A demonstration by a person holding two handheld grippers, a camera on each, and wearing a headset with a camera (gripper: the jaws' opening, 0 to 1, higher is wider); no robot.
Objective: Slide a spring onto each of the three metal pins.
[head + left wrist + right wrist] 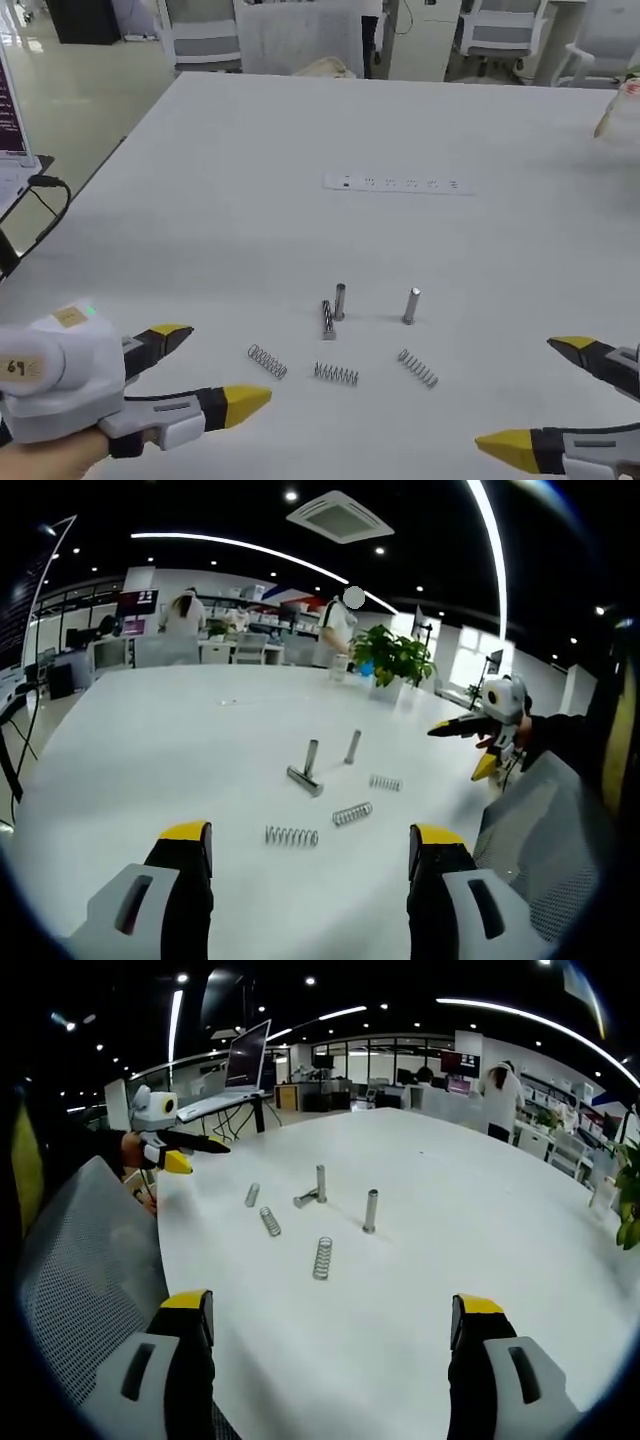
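Note:
On the white table (pixel 250 200), two metal pins stand upright (pixel 340 300) (pixel 411 306) and a third pin (pixel 327 320) lies flat beside the left one. Three loose springs (pixel 267 361) (pixel 336 374) (pixel 417 367) lie in a row in front of them. My left gripper (pixel 215 368) hovers open at the lower left, short of the nearest spring (pixel 291 835). At the lower right my right gripper (pixel 530 395) is open too, with a spring (pixel 322 1257) and an upright pin (pixel 370 1210) ahead of it. Nothing sits between either pair of jaws.
A white power strip (pixel 398 183) lies farther back on the table. A laptop (pixel 10 130) with a cable stands off the left edge. Office chairs (pixel 205 40) line the far side. A potted plant (pixel 395 655) stands at the table's far end.

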